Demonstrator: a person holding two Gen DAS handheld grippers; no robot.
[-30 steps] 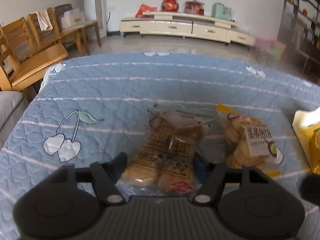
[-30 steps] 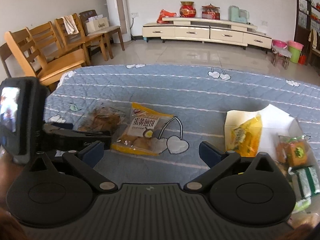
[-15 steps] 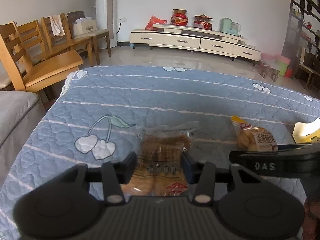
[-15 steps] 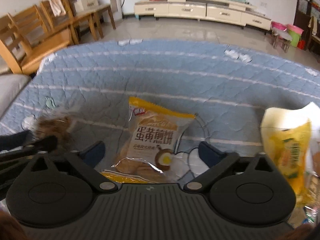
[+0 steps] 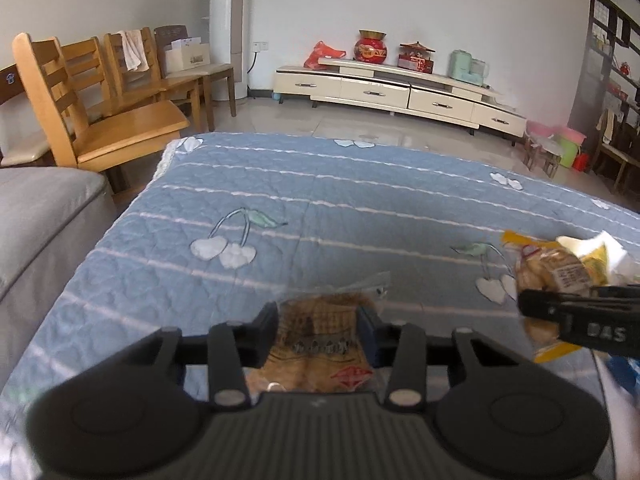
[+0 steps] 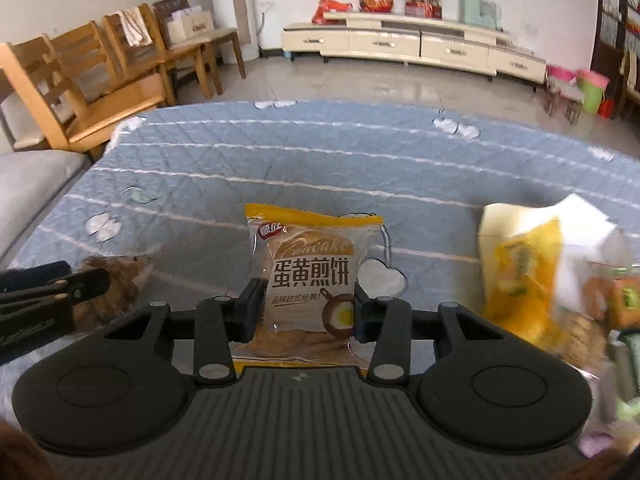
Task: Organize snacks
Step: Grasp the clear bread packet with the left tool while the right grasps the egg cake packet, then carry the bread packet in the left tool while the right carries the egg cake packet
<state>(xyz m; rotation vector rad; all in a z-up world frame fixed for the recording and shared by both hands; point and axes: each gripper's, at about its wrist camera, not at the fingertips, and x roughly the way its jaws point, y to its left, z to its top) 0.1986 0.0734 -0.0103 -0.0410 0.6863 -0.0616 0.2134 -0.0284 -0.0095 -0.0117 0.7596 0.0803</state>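
Left gripper [image 5: 318, 330], black two-finger tool at bottom centre of the left wrist view, has its jaws clamped on a clear plastic packet of brown biscuits [image 5: 320, 340], fingers pressing both sides of the pack; packet looks lifted off the cloth, cannot tell for sure. Right gripper [image 6: 308, 312], same black tool at bottom centre of the right wrist view, has its jaws closed on a yellow-edged clear packet of egg-yolk pancakes with Chinese print [image 6: 310, 276], pads on the lower left and right of the pack, top edge pointing away from camera. Both sit over a light blue quilted cloth with white stripes and white cherry motifs [image 5: 340, 200] filling the middle of both frames. In the left wrist view the pancake packet and the right tool's finger show at the right edge; in the right wrist view the left tool's finger and the biscuit packet show at the left edge, so the two packs are near each other, apart. White open carton holding a yellow snack bag [image 6: 520, 268] sits at the right of the right wrist view, more blurred wrapped snacks [image 6: 616, 300] just beside it at the far right edge. Wooden chairs [image 5: 100, 112] upper left, cream low TV cabinet [image 5: 400, 92] along the back wall, grey cushion [image 5: 40, 216] at left.
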